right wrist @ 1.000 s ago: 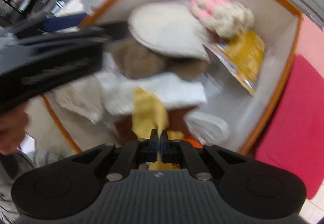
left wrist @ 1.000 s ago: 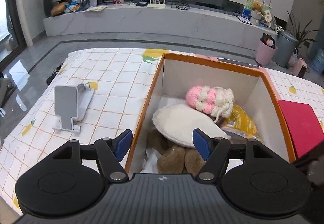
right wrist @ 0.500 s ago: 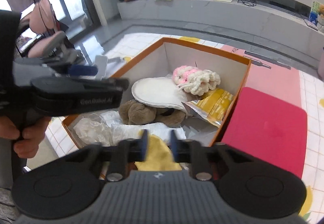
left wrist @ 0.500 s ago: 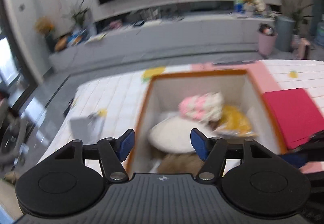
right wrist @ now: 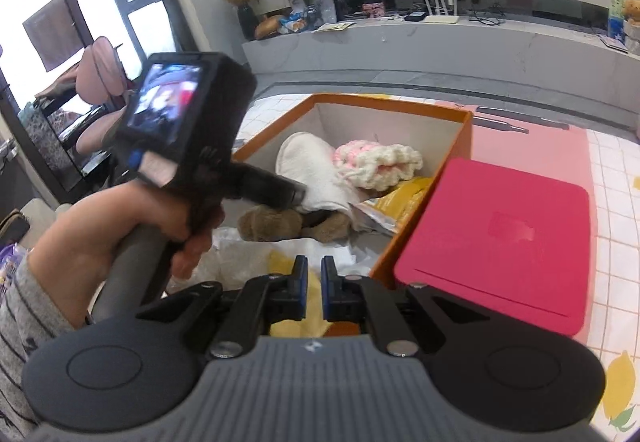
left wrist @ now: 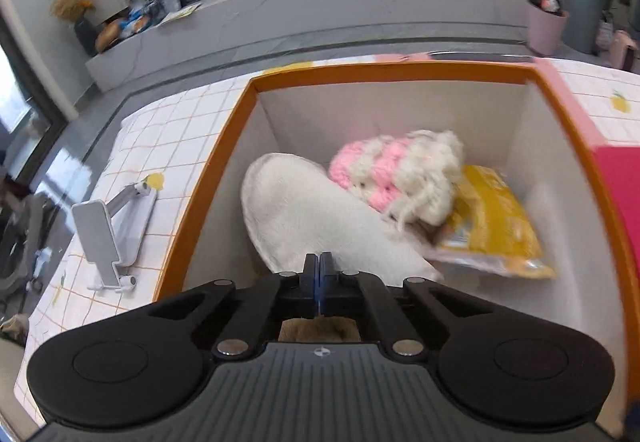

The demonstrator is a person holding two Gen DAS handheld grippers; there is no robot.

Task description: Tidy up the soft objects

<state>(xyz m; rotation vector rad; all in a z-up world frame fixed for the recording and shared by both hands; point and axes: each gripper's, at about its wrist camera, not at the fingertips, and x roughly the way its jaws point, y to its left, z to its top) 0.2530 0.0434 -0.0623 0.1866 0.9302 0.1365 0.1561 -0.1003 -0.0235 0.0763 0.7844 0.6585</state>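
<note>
Inside box (left wrist: 400, 71): fluffy pink-white knit (left wrist: 396, 172).

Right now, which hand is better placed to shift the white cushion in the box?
Left, likely: the left claw is shut at the near edge of the white cushion; the right claw hangs back over the yellow cloth.

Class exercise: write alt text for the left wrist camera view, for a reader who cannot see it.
A closed left gripper points down into an orange-rimmed box holding a white plush pad, a pink-and-cream knitted toy and a yellow packet. A white phone stand lies left of the box on a checked tablecloth.
</note>
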